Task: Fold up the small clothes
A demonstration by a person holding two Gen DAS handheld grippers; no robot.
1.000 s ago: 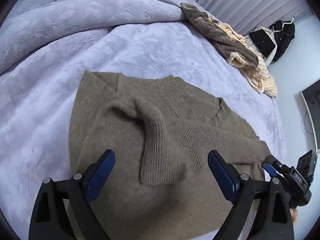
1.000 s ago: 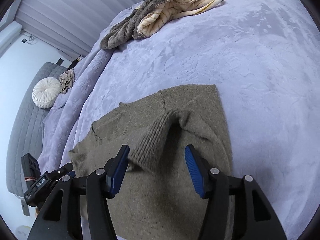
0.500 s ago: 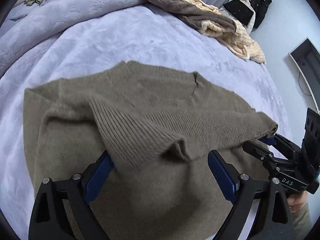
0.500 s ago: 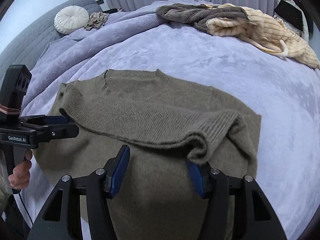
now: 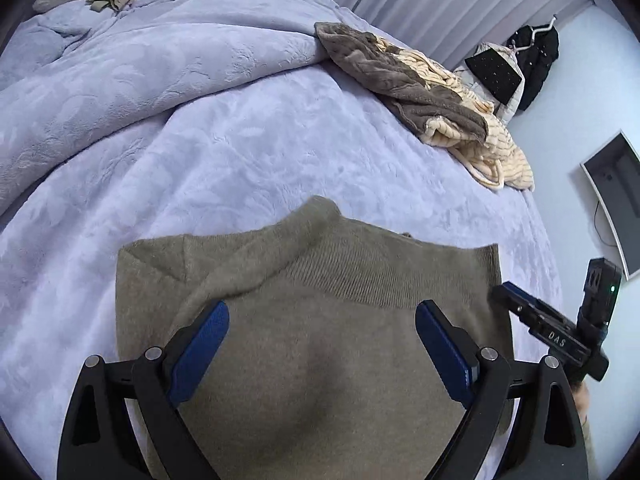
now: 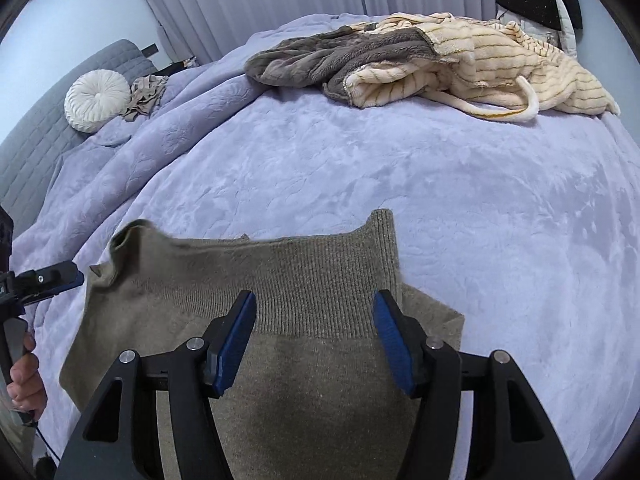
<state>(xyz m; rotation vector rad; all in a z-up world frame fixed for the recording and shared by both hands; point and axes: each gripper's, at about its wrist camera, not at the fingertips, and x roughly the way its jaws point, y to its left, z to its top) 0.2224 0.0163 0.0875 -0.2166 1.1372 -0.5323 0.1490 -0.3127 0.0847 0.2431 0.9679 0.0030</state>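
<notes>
In the left wrist view the left gripper (image 5: 322,350) hung with jaws apart over the olive sweater (image 5: 320,300), which lay partly folded on the lavender bed (image 5: 240,160). In the right wrist view the right gripper (image 6: 314,334), its jaws opening and pinching nothing, stood over the ribbed band. The next fold probably needs a fresh grip on an edge.

Both cameras ride on the hand-held grippers and look steeply down along their fingers, close above the olive sweater (image 5: 320,352) on the lavender bed (image 5: 240,152). The left wrist view sits at the sweater's left side, the right wrist view at its right. Both share the sweater, the far heap of clothes (image 6: 432,64) and the curtains (image 6: 256,4).
</notes>
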